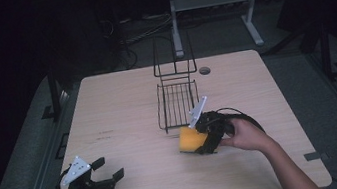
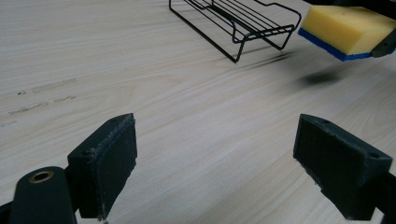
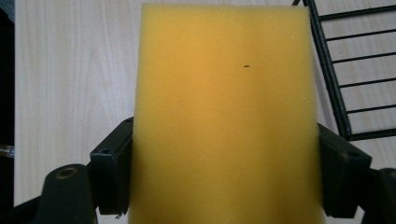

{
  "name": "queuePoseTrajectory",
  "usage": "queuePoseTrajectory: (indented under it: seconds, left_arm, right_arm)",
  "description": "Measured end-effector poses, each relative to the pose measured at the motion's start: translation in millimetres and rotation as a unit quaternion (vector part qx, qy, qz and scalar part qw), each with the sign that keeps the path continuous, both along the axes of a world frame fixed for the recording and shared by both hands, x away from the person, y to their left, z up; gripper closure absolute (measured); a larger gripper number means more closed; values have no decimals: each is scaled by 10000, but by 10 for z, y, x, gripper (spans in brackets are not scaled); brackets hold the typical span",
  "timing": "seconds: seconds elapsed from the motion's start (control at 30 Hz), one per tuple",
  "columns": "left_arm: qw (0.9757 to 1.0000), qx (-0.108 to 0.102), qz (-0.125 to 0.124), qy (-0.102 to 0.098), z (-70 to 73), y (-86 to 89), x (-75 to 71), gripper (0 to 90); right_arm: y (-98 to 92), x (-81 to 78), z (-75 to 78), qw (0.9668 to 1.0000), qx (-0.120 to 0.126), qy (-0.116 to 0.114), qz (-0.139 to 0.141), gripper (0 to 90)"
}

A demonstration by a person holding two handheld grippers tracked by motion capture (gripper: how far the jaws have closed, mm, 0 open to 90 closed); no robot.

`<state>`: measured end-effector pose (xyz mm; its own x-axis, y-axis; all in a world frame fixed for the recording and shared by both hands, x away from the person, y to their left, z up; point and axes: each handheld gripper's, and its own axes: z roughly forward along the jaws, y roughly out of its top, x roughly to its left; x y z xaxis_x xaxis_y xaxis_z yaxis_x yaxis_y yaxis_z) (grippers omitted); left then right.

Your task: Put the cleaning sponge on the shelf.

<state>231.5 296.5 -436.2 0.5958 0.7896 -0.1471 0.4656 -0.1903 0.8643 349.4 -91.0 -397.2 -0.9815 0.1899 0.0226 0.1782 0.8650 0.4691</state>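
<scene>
A yellow sponge point(image 1: 189, 141) with a blue underside is clamped in my right gripper point(image 1: 202, 140), just in front of the black wire rack point(image 1: 177, 104) at the table's middle. In the right gripper view the sponge point(image 3: 224, 112) stands between both jaws, with the rack point(image 3: 345, 74) at the right. From the left gripper view the sponge point(image 2: 343, 30) hangs above the table, casting a shadow, beside the rack point(image 2: 233, 23). My left gripper point(image 1: 109, 170) rests open at the front left of the table, with nothing between its fingers point(image 2: 105, 163).
The light wooden table point(image 1: 125, 121) has a round cable hole point(image 1: 205, 71) at the back. A tall wire frame point(image 1: 173, 56) rises behind the rack. A metal stand leg point(image 1: 175, 22) and dark floor lie beyond the table.
</scene>
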Motion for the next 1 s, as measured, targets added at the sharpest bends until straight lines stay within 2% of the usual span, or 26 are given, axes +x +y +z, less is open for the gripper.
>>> queuePoseTrajectory:
  seconds: [0.33, 0.53, 0.63, 1.0]
  left_arm:
    - [10000, -1, -2, 1, -2, 0, 5, 128]
    - [10000, -1, -5, -4, -2, 0, 8, 128]
    - [10000, -14, 2, 2, -2, 1, 7, 128]
    - [10000, -29, 1, -13, 3, 9, 1, 128]
  right_arm:
    - [76, 107, 13, 10000, -48, -24, 57, 217]
    - [83, 143, -12, 10000, -16, 41, 63, 217]
    - [89, 171, 8, 9999, -57, -3, 104, 217]
    - [170, 311, 62, 9999, -57, 71, 109, 216]
